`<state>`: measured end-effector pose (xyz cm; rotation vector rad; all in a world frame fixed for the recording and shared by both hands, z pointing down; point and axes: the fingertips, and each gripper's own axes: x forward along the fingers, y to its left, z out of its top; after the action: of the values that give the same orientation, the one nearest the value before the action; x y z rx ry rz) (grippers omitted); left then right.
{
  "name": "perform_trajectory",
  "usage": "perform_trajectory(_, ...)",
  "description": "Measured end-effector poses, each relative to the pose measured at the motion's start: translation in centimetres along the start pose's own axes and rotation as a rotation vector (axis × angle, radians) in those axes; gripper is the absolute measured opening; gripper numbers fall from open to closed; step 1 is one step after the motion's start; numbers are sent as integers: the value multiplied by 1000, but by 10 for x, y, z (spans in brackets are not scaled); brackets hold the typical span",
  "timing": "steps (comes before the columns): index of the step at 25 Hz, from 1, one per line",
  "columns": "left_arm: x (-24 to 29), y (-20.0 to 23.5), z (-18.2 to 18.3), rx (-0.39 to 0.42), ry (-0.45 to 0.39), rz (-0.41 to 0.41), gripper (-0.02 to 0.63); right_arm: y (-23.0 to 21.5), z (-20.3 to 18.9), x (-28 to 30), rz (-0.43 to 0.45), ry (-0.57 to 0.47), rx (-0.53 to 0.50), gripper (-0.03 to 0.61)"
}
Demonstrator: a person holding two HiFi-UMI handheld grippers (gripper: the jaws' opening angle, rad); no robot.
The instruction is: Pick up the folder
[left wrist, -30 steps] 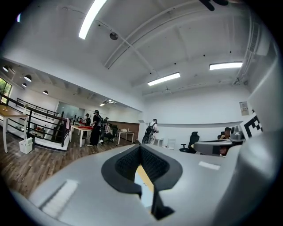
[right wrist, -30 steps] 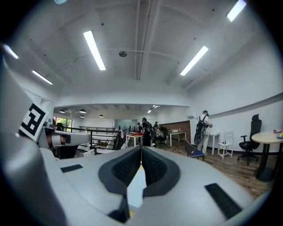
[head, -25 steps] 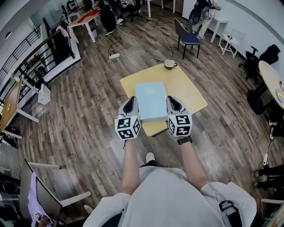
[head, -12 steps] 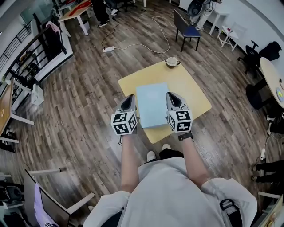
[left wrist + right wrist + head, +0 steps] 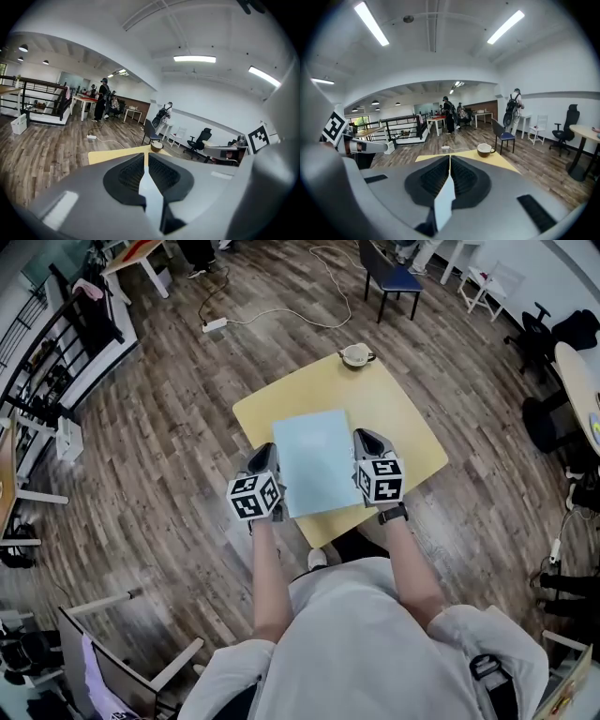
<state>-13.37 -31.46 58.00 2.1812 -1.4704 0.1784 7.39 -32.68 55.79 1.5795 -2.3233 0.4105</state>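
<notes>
Head view: my left claw (image 5: pixel 265 459) and right claw (image 5: pixel 367 440) clamp the folder (image 5: pixel 314 460) over the table (image 5: pixel 398 413), seemingly lifted; next, keep both level.

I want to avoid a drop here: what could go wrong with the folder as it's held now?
The left gripper and right gripper pinch only the thin side edges of the folder, so it might slip out or sag.
If the grippers drift apart or twist unevenly, it could bend or pull free on one side.
The cup stands at the far corner of the table; a forward swing might knock it.
</notes>
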Motion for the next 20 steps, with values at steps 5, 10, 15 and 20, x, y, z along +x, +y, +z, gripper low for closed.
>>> perform_trajectory(5, 27, 23, -27, -24, 103, 46, 23, -18, -42, 37, 23, 122, 95, 12)
perform_trajectory(10, 40, 50, -66, -49, 229, 73, 69, -22, -84, 67, 55, 228, 141, 14)
perform_trajectory(15, 47, 73, -106, -106, 348, 54, 138, -27, -119, 91, 90, 320, 208, 148)
perform_trajectory(20, 57, 74, -133, -188, 401, 8, 201, -29, -142, 101, 129, 371, 279, 212)
